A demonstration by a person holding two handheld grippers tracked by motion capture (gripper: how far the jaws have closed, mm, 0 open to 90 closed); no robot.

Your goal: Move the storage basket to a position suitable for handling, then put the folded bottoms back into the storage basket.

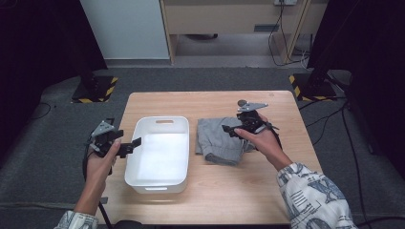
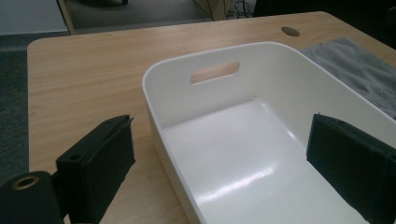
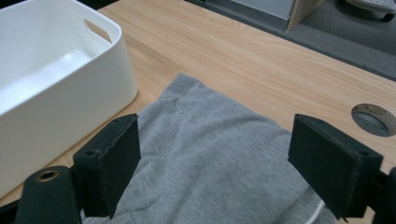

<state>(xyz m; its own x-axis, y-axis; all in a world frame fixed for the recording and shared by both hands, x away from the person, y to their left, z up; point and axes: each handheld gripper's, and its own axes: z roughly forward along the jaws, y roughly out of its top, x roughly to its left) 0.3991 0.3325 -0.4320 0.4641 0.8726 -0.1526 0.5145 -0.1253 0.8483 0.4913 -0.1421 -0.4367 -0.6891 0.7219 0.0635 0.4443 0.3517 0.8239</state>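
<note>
While I stand at the near edge of the wooden table [image 1: 267, 186], my right gripper [image 1: 228, 130] hangs over a folded grey garment [image 1: 217, 139] with its jaws spread wide and nothing between the pads. Seen from the right gripper view, the grey garment [image 3: 210, 154] lies flat on the table just below the two black pads [image 3: 112, 161], which stand apart on either side of it without pressing on the cloth. A thin white cord [image 3: 315, 212] shows at the garment's near edge. The garment sits right of centre on the table, just beside the white plastic bin [image 1: 136, 171], close to it but not touching as far as the high view tells.

My left gripper [image 1: 137, 141] is held at the bin's left wall, pointing across its rim, jaws likewise wide apart and empty. From the left gripper view, one pad [image 2: 102, 163] stands outside the bin over the bare wood and the other over the bin's inside, with the rim of the white plastic bin [image 2: 154, 116] running between them; neither pad bears on it. The bin is empty, its cut-out handle [image 2: 215, 73] facing the far side of the table.

A round cable hole [image 3: 376, 119] is cut in the tabletop beyond the garment. My patterned sleeve [image 1: 313, 195] enters the high view from the lower right.
</note>
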